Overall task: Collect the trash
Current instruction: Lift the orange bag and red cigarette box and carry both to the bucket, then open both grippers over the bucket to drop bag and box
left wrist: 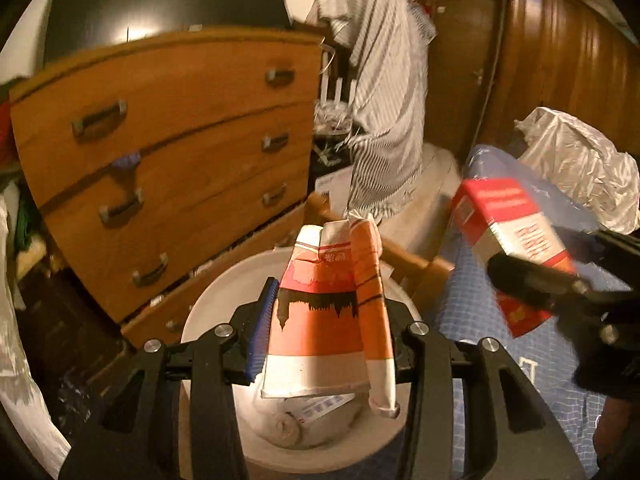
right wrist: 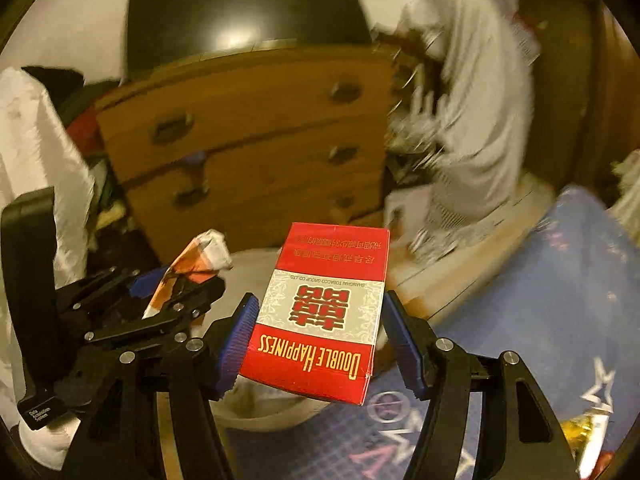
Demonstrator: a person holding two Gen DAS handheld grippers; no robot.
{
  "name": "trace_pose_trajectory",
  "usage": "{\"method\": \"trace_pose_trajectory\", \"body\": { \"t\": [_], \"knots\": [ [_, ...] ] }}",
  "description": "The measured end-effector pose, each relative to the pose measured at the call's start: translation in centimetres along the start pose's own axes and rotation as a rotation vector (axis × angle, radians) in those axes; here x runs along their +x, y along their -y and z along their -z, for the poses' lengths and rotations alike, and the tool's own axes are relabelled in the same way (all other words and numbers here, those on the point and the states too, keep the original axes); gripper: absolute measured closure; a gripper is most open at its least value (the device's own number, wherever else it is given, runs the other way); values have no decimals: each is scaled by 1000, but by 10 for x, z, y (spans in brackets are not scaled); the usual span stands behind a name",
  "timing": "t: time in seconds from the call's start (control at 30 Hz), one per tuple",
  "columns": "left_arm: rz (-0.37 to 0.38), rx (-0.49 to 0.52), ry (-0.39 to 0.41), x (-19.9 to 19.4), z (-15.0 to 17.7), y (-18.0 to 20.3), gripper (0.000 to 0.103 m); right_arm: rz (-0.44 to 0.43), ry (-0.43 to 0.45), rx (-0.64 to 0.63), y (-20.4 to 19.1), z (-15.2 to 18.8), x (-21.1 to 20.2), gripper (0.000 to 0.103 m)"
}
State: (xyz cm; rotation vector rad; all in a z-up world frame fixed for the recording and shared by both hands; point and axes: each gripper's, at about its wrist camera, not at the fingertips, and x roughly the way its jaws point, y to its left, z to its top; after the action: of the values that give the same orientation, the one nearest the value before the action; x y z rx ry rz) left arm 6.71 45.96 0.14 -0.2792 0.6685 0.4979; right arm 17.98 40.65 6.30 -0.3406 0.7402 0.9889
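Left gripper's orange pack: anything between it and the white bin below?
Nothing visible. The orange pack in the left gripper hangs directly above the white bin, whose open mouth holds only trash at the bottom.
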Motion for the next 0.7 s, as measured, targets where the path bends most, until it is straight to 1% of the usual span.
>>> {"method": "trace_pose_trajectory", "body": {
  "t": [0.1,0.17,0.3,0.43,0.5,0.7],
  "knots": [
    [8,-27,-61,22,4,-16,61,-54,-94,16,-5,-3,42,38],
    [12,-40,-104,36,9,-25,61,-89,-150,32,-3,0,62,38],
    [-1,-46,-161,57,19,-36,61,-121,-230,51,-2,8,96,38],
    [-17,-55,-186,68,25,-46,61,-132,-258,63,7,22,107,38],
    [-30,-64,-191,72,27,-53,61,-135,-262,70,16,29,105,38],
    [-51,-87,-196,74,29,-70,61,-153,-262,81,25,33,108,38]
  ]
}}
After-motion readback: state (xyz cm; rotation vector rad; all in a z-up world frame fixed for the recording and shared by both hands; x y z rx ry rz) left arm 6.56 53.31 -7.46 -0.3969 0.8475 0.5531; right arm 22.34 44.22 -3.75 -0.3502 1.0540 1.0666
